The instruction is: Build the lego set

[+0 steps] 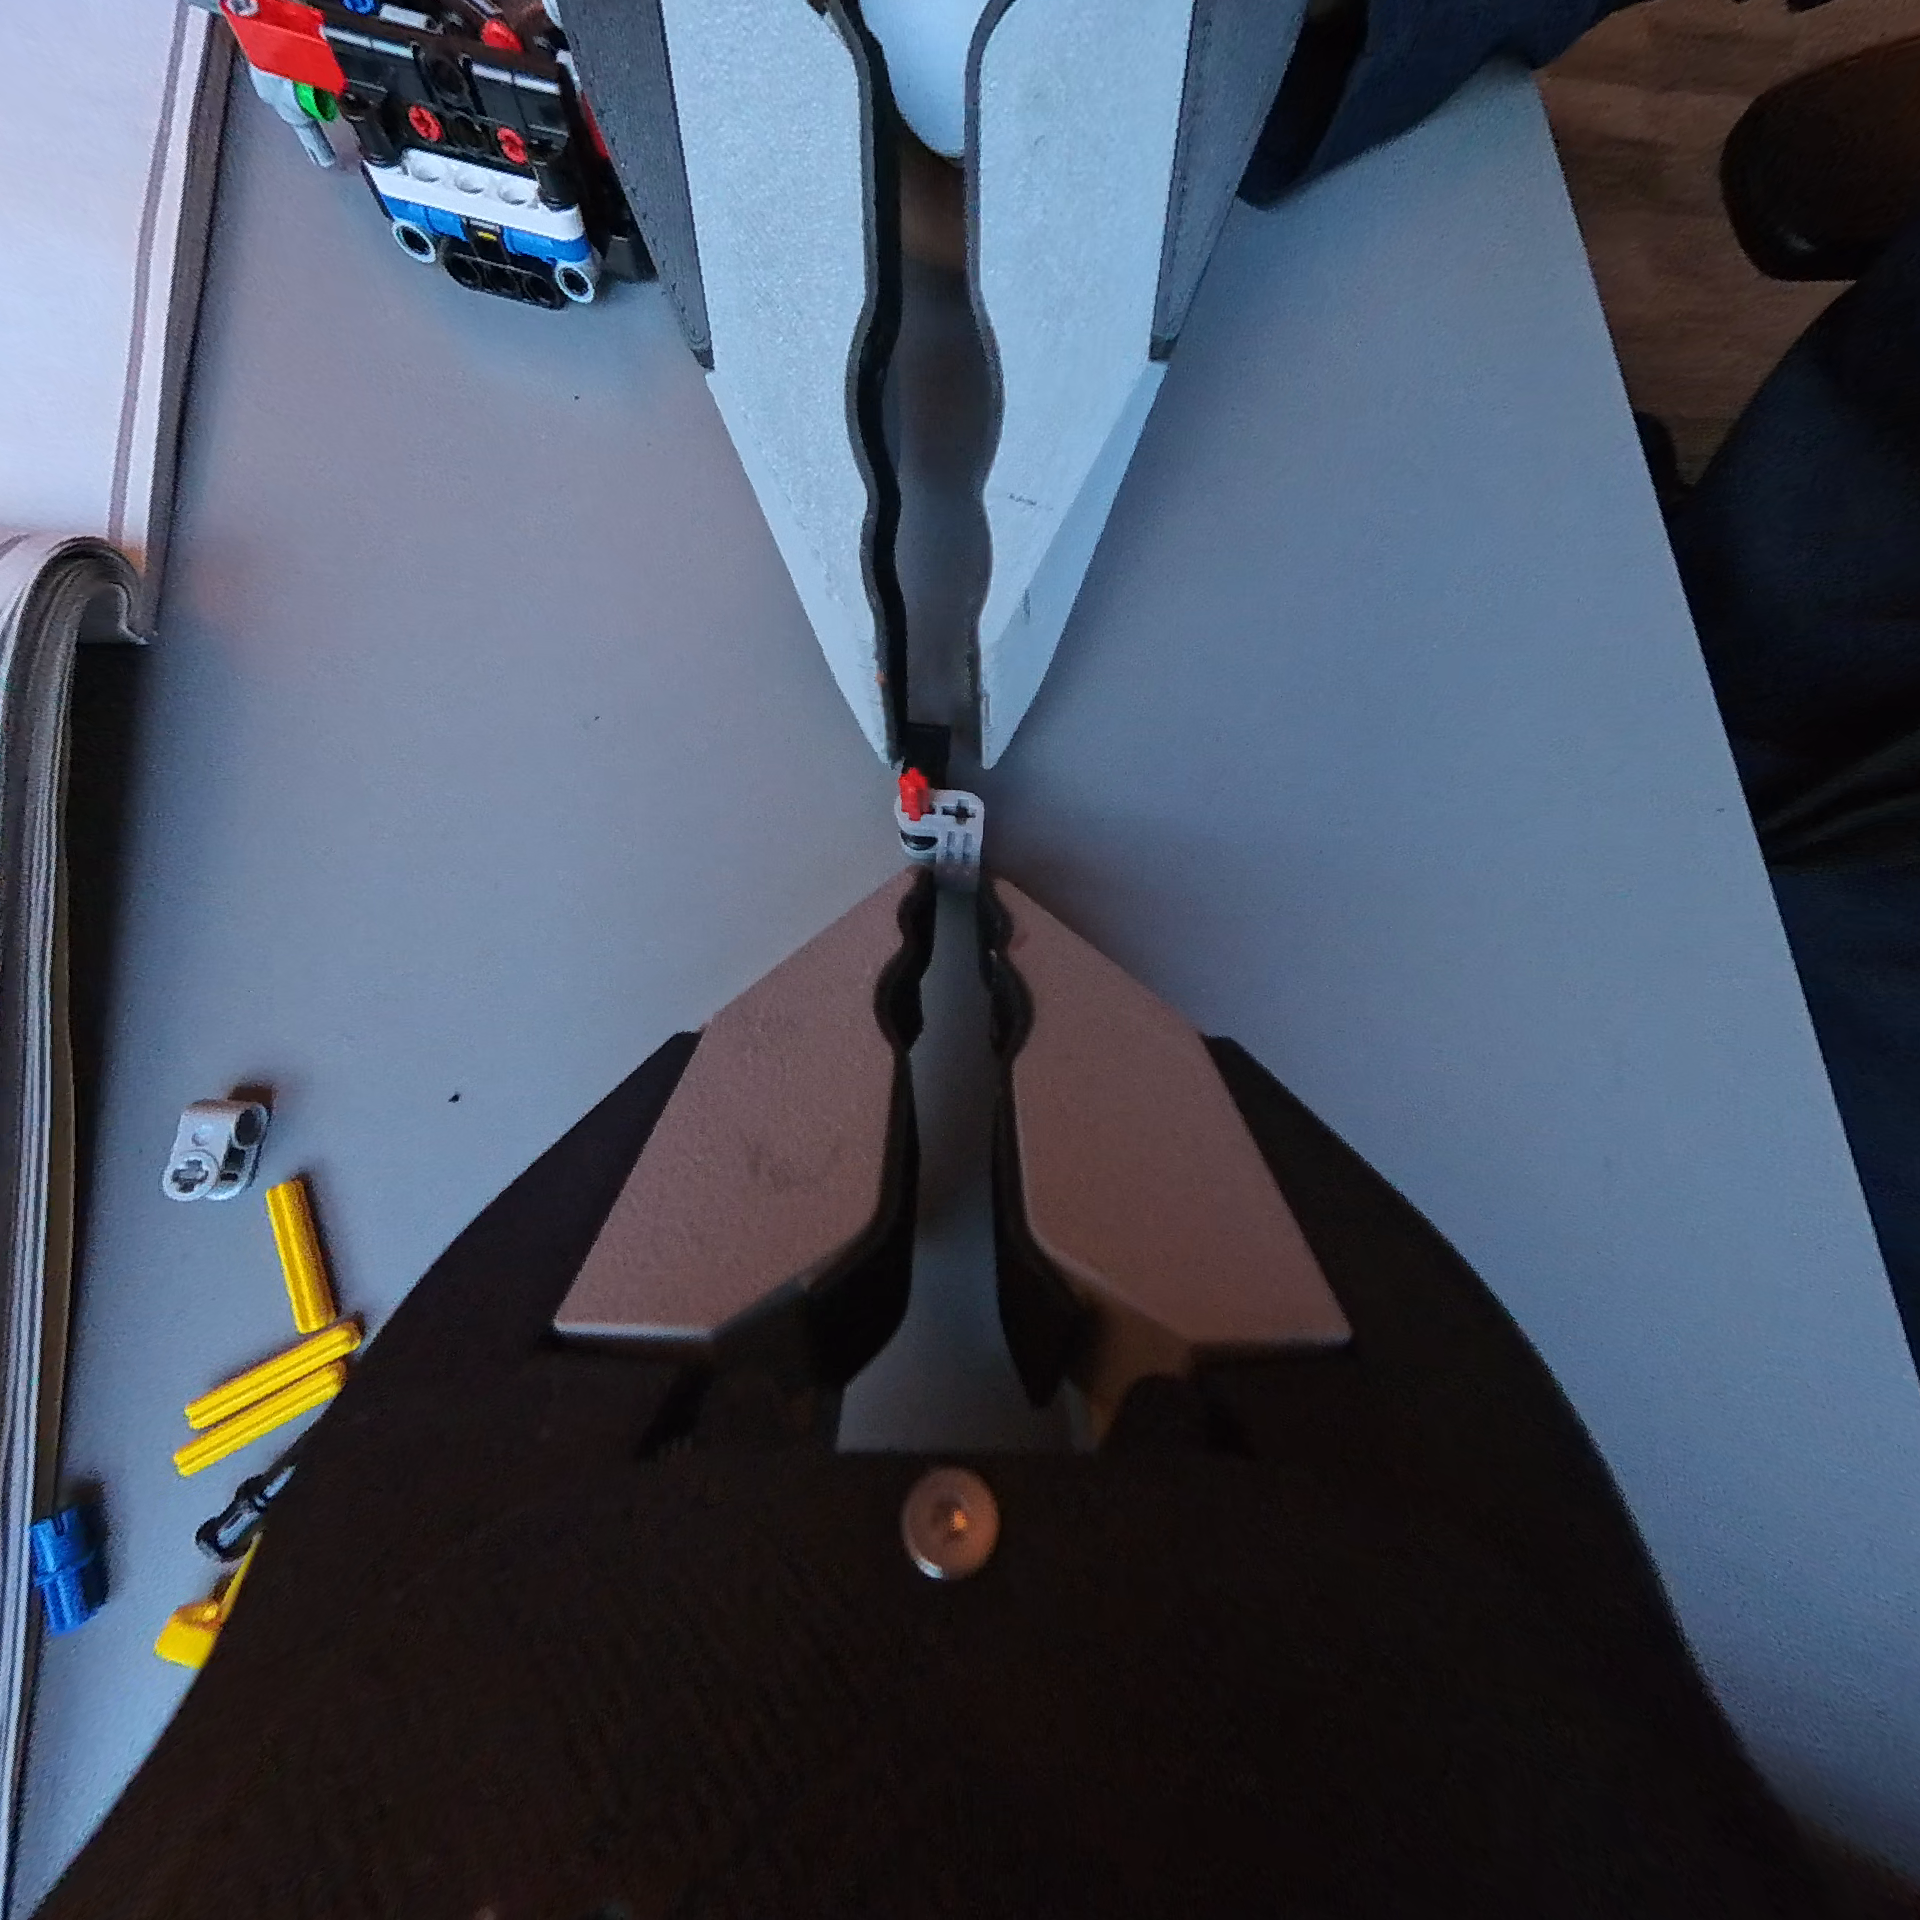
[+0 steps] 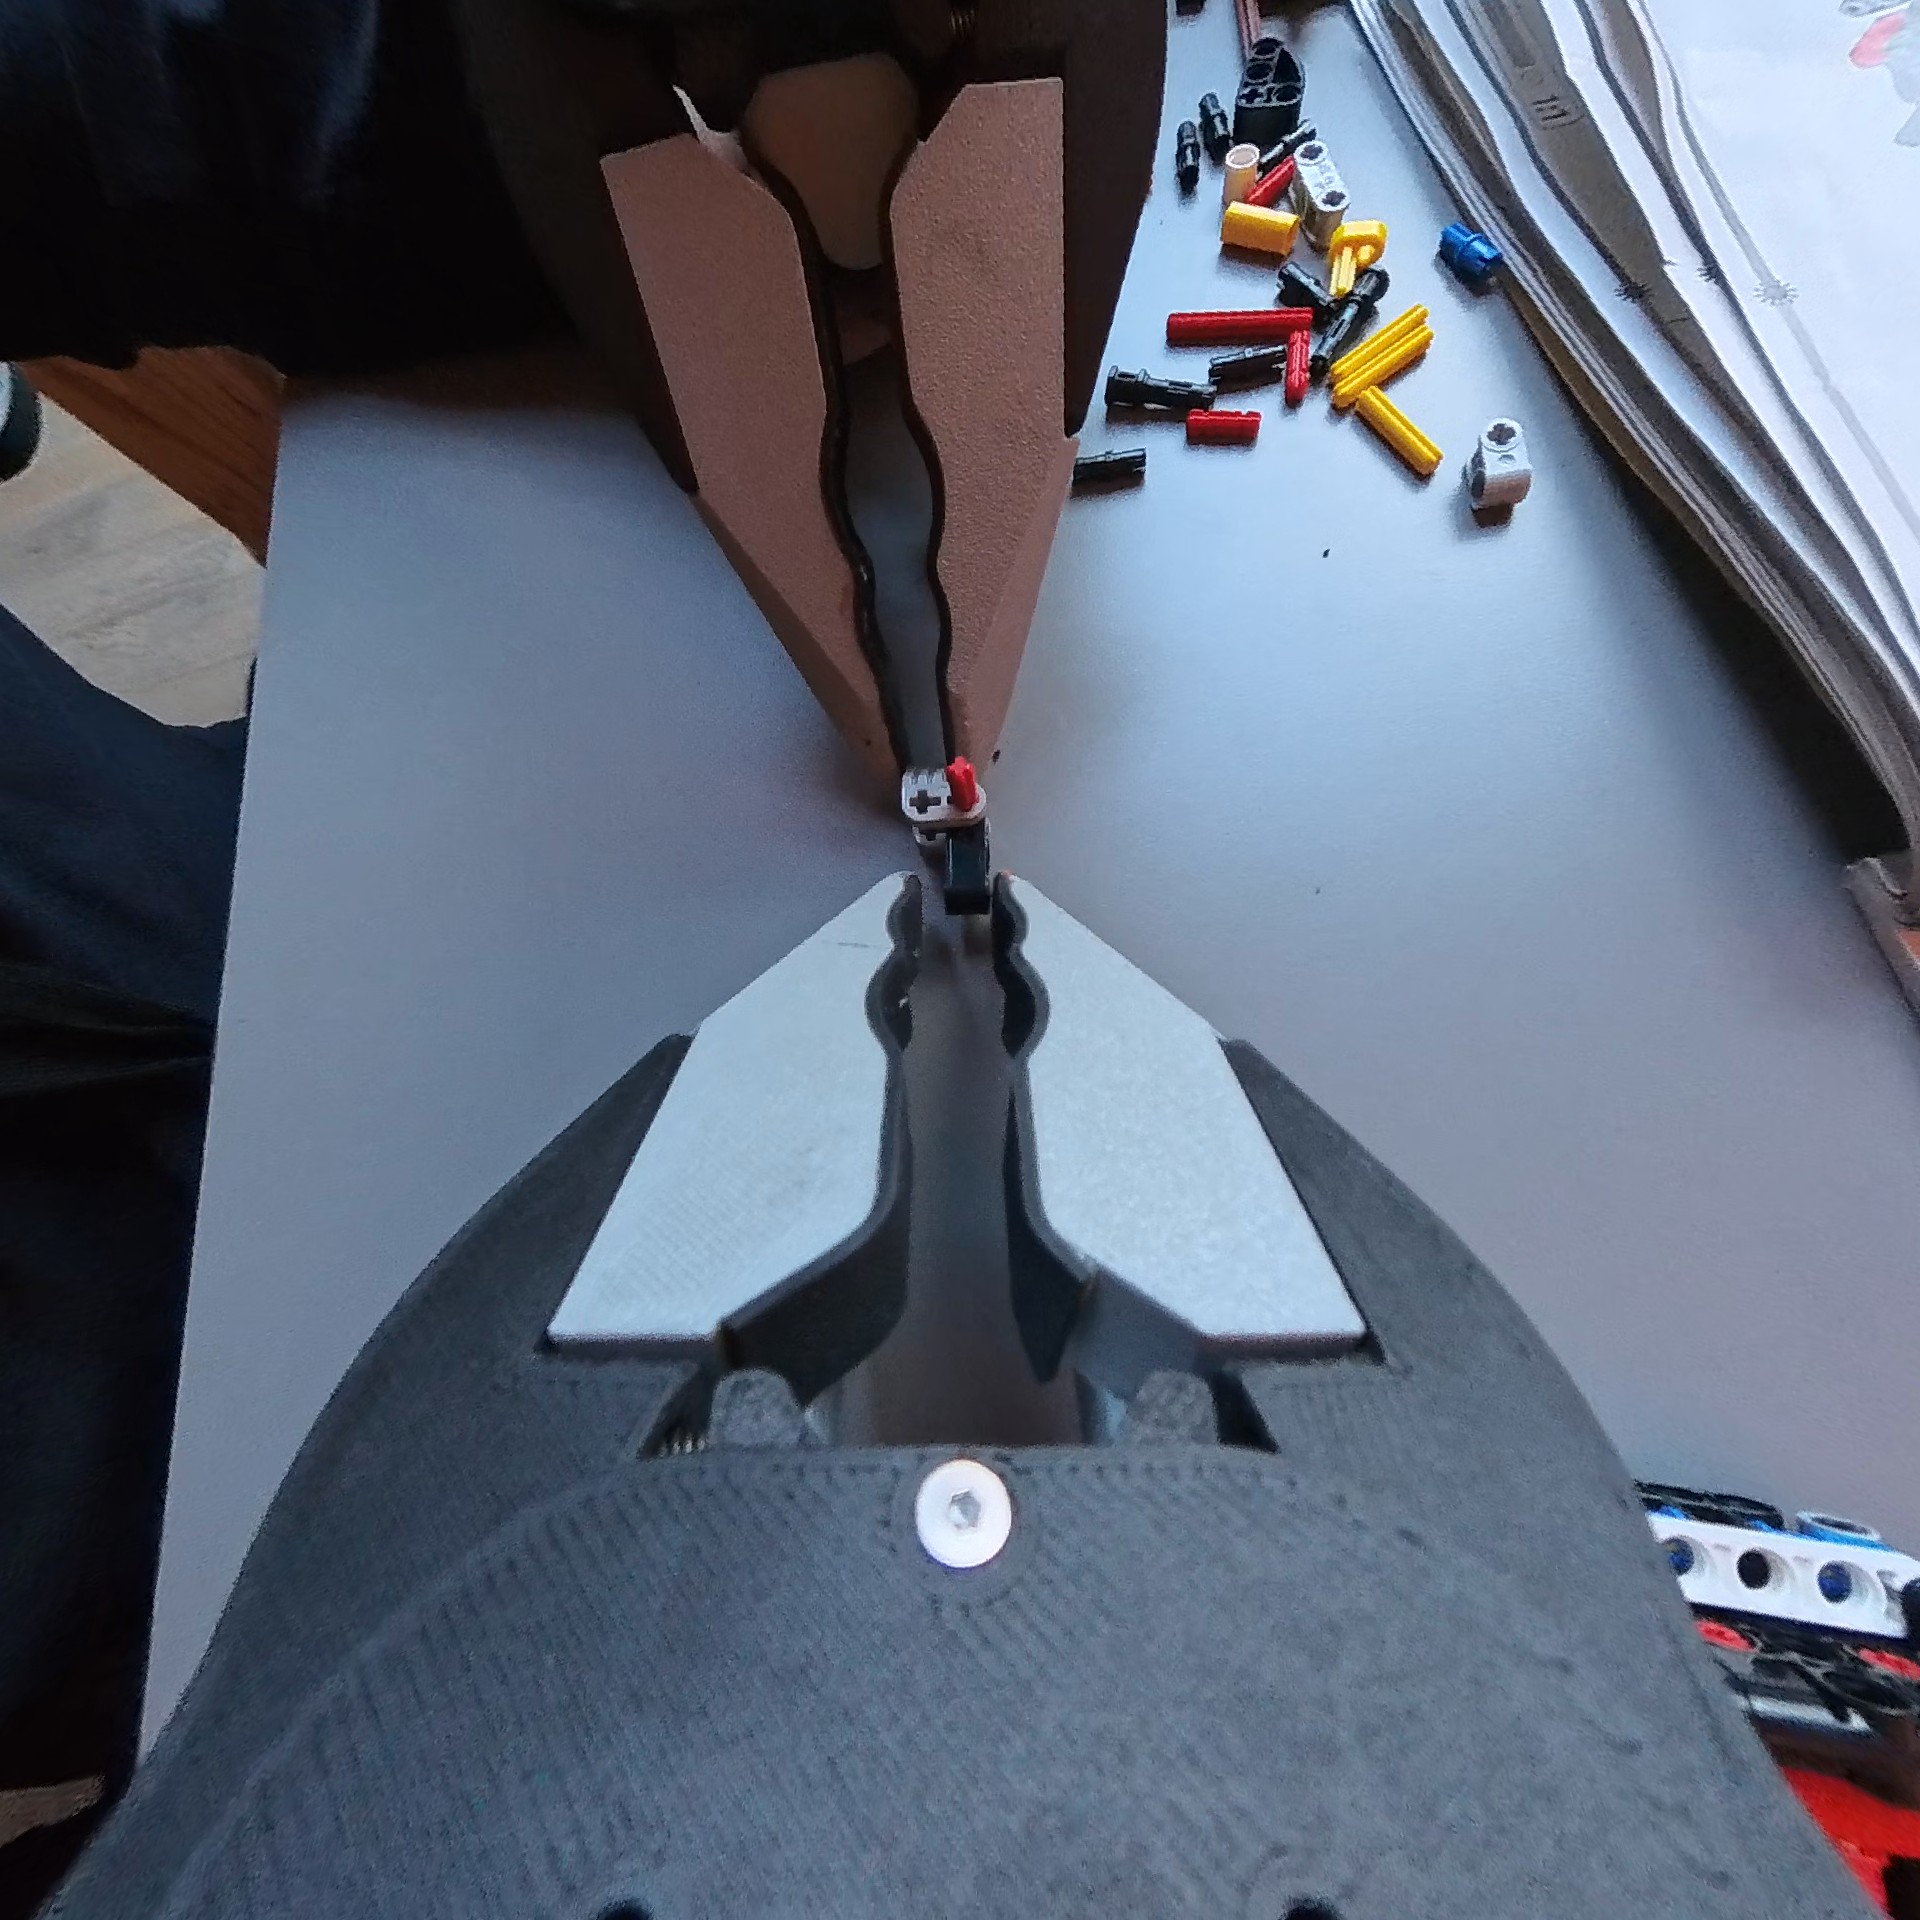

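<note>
My left gripper, with brown fingers, is shut on a small grey connector and holds it above the grey table. A red pin sticks out of the connector. A black pin plugs into the connector's far side. My right gripper, with grey fingers, faces the left one tip to tip. Its pads stand on either side of the black pin, with a visible gap on the left side, so it is open. The left wrist view shows the same gap at the right gripper.
A built brick model stands at the table's far left and also shows in the right wrist view. Loose yellow, red and black pins and axles lie beside an open booklet. The table edge and a person's dark clothing are close by. Less than 4 cm separates the two grippers' tips.
</note>
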A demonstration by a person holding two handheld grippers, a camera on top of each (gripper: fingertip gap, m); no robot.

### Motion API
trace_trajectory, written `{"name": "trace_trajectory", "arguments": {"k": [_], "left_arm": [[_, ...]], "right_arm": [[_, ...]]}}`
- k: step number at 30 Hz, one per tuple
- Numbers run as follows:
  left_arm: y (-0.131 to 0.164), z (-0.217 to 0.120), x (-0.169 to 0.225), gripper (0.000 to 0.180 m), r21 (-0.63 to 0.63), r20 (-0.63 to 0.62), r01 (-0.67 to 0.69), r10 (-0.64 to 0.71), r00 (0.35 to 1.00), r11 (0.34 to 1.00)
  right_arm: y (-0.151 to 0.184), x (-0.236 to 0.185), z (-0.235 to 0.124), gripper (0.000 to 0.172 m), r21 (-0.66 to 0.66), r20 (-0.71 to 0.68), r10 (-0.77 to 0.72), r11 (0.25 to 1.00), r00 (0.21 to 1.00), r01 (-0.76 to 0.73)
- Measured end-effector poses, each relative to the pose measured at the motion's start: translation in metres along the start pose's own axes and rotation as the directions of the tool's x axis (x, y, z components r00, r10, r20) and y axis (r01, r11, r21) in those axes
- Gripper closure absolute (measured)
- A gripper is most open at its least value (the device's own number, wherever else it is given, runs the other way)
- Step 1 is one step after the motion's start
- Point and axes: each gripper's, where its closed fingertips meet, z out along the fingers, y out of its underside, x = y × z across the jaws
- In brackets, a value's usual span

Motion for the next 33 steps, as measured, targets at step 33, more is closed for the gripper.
{"name": "trace_trajectory", "arguments": {"k": [33], "left_arm": [[-0.027,-0.027,0.021,0.175,0.228,-0.178,0.022,0.02,0.984,0.973]], "right_arm": [[-0.032,-0.032,-0.032,0.118,0.19,-0.162,-0.433,0.868,0.887,0.459]]}}
